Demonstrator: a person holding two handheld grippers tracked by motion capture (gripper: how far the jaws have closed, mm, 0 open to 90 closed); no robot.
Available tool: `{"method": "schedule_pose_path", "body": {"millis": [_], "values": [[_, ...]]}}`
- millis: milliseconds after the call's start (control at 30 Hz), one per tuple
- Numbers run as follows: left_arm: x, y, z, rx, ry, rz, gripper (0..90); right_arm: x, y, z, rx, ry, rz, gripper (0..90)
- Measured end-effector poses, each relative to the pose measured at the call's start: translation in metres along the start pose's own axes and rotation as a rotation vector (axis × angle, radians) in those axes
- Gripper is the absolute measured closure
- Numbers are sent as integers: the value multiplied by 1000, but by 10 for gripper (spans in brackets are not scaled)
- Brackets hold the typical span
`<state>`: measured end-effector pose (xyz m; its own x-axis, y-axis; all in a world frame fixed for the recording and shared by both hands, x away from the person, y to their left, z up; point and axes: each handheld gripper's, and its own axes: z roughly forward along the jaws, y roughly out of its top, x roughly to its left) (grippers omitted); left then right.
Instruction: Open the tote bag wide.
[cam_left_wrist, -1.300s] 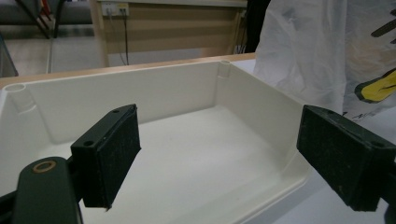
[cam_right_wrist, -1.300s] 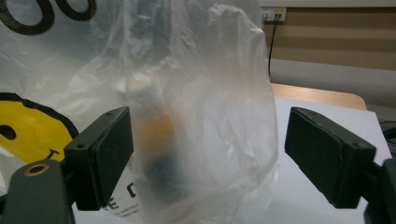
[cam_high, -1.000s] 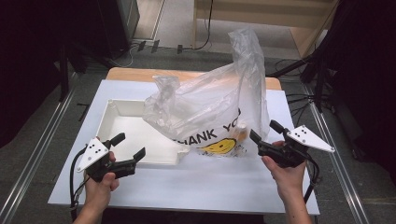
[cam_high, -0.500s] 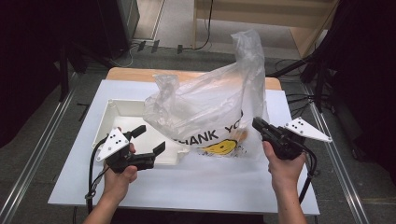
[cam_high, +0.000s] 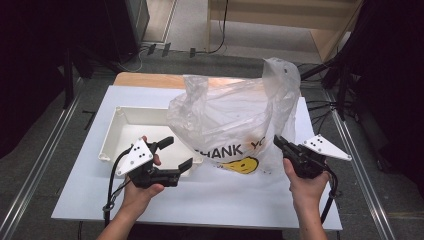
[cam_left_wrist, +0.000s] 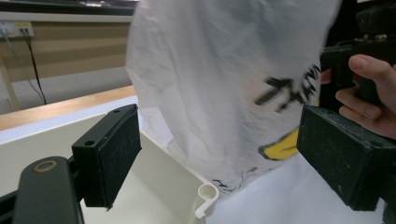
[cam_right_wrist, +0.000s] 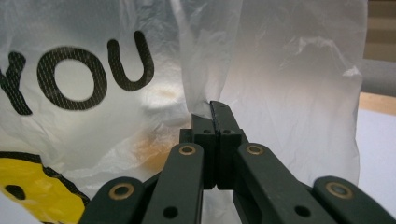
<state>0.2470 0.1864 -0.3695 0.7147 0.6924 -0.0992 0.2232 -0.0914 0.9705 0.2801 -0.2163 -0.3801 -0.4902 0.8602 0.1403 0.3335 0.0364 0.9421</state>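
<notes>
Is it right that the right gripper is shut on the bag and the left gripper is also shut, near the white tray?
Not quite. The left gripper is open: the left gripper view shows its jaws wide apart, with the corner of the tray between them. The right gripper is indeed shut on the bag, as the right gripper view shows.

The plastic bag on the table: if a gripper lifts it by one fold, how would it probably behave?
The plastic bag is thin, see-through and crumpled, so it would likely sag and bend rather than hold its shape. It looks light, though something brownish inside may weigh down its bottom. The right gripper is pinching a fold of it; such smooth film might slip out.
</notes>
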Motion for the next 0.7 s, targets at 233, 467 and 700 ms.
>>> {"method": "schedule_pose_path", "body": {"millis": [233,467,700], "values": [[-5,14,6,-31,-18,-12,140,0,-10,1,25,-12,-31,900],[-18,25,7,-14,-12,8,177,1,-19,6,59,-19,-29,900],[-11,11,7,30,-50,-9,710,-4,-28,8,72,-25,-23,900]]}}
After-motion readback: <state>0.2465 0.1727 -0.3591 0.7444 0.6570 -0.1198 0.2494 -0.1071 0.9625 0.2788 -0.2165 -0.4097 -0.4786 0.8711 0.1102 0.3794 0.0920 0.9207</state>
